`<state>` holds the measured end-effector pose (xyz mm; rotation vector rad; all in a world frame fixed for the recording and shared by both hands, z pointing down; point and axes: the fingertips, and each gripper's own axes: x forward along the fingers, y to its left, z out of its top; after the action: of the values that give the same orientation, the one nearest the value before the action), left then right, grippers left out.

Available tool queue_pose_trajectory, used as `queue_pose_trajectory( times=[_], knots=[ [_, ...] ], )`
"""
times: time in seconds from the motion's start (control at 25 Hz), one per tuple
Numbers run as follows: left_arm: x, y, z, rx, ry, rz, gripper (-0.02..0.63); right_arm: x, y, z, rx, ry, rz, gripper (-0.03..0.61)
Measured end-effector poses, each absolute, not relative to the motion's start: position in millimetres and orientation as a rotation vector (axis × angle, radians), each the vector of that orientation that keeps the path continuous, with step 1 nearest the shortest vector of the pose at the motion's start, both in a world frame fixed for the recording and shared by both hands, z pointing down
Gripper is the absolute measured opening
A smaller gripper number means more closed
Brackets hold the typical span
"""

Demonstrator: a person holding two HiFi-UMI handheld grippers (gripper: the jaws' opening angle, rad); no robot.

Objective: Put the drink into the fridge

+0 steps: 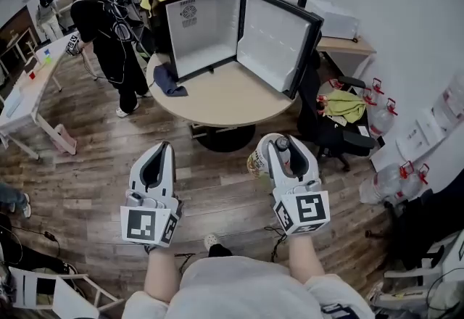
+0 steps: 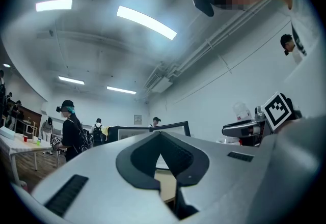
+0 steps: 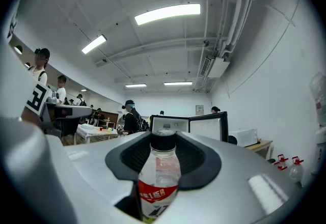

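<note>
Ahead, open fridge (image 1: 210, 27) on round table (image 1: 225, 101), right claw (image 1: 280, 145) clamping bottle (image 3: 159, 177), left claw (image 1: 162, 148) closed

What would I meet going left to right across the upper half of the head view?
White side table → person in black → dark blue cloth → open fridge → green cloth on the chair
</note>
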<state>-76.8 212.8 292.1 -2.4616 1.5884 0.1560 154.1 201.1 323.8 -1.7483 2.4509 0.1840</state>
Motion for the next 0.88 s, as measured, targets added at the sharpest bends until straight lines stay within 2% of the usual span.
queue_pose_trajectory(
  times=[0.88],
  knots=[
    [-131.2,114.4,306.7,-2.506,1.567,0.181,0.006,106.7,109.2,327.2,-1.796,2.410,0.176,0.160]
  ],
)
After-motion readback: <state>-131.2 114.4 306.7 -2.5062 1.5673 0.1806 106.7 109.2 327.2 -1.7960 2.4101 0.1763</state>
